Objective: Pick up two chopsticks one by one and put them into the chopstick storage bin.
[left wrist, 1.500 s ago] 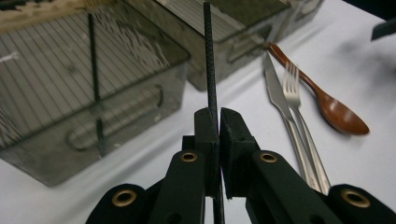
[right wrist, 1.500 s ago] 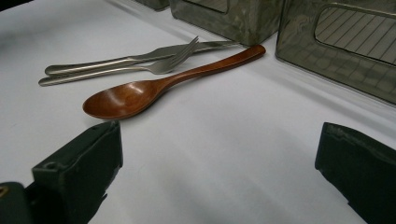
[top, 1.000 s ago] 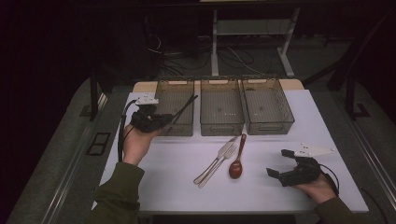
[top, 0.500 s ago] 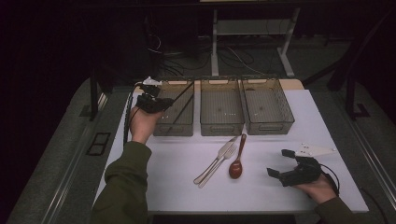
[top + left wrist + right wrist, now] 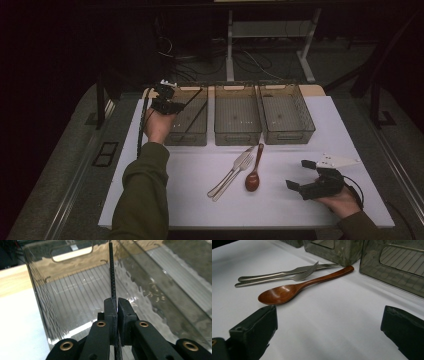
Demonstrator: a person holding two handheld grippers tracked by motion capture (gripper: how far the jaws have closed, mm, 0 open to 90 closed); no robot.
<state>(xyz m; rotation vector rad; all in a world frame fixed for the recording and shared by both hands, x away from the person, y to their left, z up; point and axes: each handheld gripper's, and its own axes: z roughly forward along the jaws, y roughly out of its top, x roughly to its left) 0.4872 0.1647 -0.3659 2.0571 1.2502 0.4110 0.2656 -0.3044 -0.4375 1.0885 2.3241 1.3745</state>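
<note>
High view first: the left gripper (image 5: 167,100) is up over the far left corner of the leftmost bin (image 5: 187,134), with a thin black stick (image 5: 192,102) poking out of it to the right, over that bin's far end. Next to it sit a middle bin (image 5: 237,134) and a right bin (image 5: 295,132), all three in a row at the far side of the white table (image 5: 280,210). Near the middle of the table there's a knife (image 5: 231,171) and a fork (image 5: 235,175) lying together, and a wooden spoon (image 5: 253,175) just to their right. The right gripper (image 5: 302,177) sits low at the near right, jaws wide apart, well apart from the spoon and pointing left toward it

Left gripper view: jaws are pinched narrow on the stick (image 5: 111,272), which runs straight up and away over the ribbed floor of the clear bin (image 5: 75,297)

Right gripper view: both jaws spread wide with nothing between them. The spoon (image 5: 294,288) lies just beyond the left jaw, bowl nearest, handle running off toward the bins. Fork (image 5: 287,277) and knife (image 5: 287,272) lie just behind it
</note>
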